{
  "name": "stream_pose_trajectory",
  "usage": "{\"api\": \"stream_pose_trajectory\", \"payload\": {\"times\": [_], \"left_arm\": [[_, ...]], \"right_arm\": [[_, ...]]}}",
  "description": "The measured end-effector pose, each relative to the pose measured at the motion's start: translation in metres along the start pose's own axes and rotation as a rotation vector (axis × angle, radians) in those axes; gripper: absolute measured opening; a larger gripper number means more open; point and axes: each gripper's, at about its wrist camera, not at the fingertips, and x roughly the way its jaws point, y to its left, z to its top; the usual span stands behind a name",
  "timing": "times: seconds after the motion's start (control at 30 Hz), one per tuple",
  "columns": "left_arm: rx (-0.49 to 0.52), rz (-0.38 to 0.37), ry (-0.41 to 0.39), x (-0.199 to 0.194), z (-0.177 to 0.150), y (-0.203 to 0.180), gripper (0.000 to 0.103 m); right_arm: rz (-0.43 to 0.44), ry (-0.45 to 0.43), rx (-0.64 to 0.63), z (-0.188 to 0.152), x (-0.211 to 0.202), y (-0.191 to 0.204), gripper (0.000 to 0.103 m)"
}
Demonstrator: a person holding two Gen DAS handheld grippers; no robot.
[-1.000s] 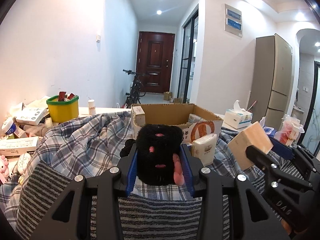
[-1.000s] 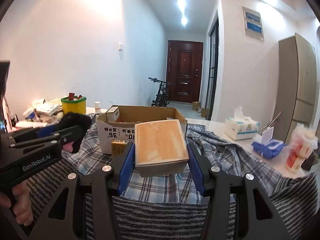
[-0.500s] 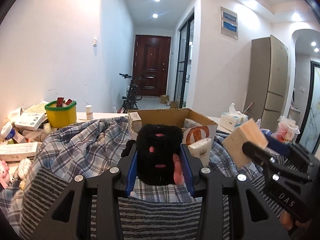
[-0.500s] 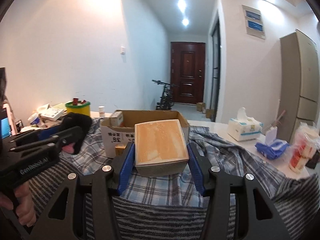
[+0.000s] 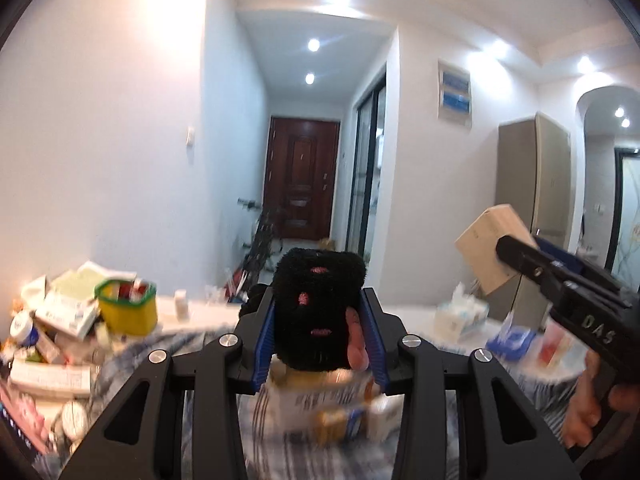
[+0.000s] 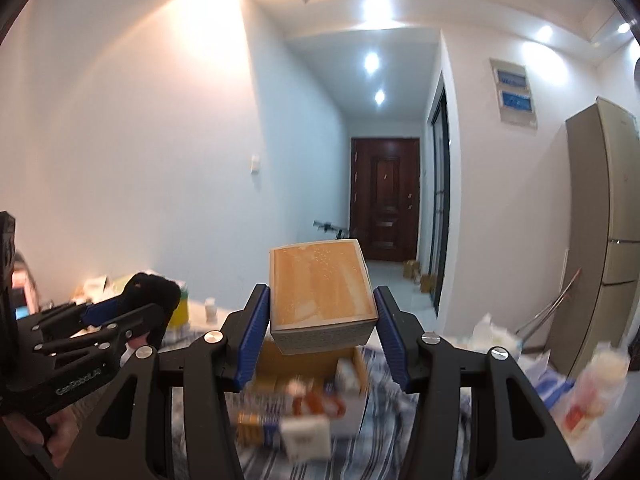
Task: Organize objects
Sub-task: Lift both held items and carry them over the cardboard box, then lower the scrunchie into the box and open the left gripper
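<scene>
I hold both grippers high above the worktop (image 5: 208,312), each one carrying a thing. The left gripper (image 5: 318,330) is pinching a black plush (image 5: 316,312) with small pink marks; its blue pads (image 5: 265,338) press on both sides, and the soft body bulges out above them, so I judge the hold is firm enough for such a light thing. The right gripper (image 6: 322,322) is pinching a tan box (image 6: 322,292) by its two side walls, with the wide orange face turned up toward the camera. This way the box stays level and does not slip between the pads. In the left view I see the same box lifted at the right side, tilted in the air. Under both grippers stands an open carton (image 6: 308,364) on a checked cloth (image 6: 384,364), and it already has several small packs inside, though they are blurred and I cannot tell them apart. I think the carton is the place for collecting, and that is why I keep both things above it. A yellow tub (image 5: 126,308) with a green rim and a heap of other packs wait at the left of the worktop. The next move, in my judgement, is to lower one thing at a time, because the carton is crowded and two grippers together may knock each other.
</scene>
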Motion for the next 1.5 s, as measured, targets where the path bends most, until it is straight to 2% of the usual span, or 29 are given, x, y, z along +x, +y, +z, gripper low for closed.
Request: {"api": "stream_pose_trajectory", "payload": {"times": [0.1, 0.2, 0.33, 0.47, 0.57, 0.67, 0.73, 0.83, 1.07, 1.33, 1.4, 1.5], "left_arm": [[0.022, 0.027, -0.068, -0.003, 0.032, -0.006, 0.042], [0.033, 0.068, -0.1, 0.001, 0.06, -0.011, 0.042], [-0.004, 0.061, -0.142, 0.004, 0.087, -0.006, 0.042], [-0.02, 0.065, -0.169, 0.008, 0.101, 0.002, 0.042], [-0.054, 0.062, -0.164, 0.012, 0.094, 0.015, 0.042], [-0.077, 0.07, -0.128, 0.024, 0.083, 0.024, 0.042], [-0.067, 0.038, -0.08, 0.039, 0.081, 0.024, 0.042], [-0.076, 0.045, -0.051, 0.051, 0.075, 0.023, 0.042], [-0.042, 0.041, 0.043, 0.081, 0.062, 0.01, 0.042], [-0.078, 0.041, 0.226, 0.129, 0.037, 0.011, 0.042], [-0.082, 0.062, 0.256, 0.139, 0.029, 0.012, 0.042], [-0.115, 0.025, 0.332, 0.159, 0.015, 0.01, 0.042]], "right_arm": [[0.015, -0.028, 0.014, 0.027, 0.004, 0.001, 0.051], [0.034, -0.054, 0.039, 0.05, 0.01, 0.002, 0.051], [0.015, -0.1, 0.04, 0.071, 0.014, 0.002, 0.051], [-0.003, -0.124, 0.042, 0.084, 0.026, -0.003, 0.051], [-0.002, -0.12, 0.071, 0.079, 0.034, -0.01, 0.051], [-0.01, -0.085, 0.075, 0.062, 0.045, -0.016, 0.051], [-0.009, -0.05, 0.085, 0.05, 0.055, -0.02, 0.051], [0.021, 0.003, 0.099, 0.044, 0.069, -0.022, 0.051], [0.034, 0.032, 0.099, 0.038, 0.077, -0.023, 0.051], [0.043, 0.125, 0.114, 0.025, 0.102, -0.027, 0.051], [0.03, 0.152, 0.12, 0.02, 0.111, -0.029, 0.051], [-0.016, 0.186, 0.102, 0.01, 0.126, -0.03, 0.051]]}}
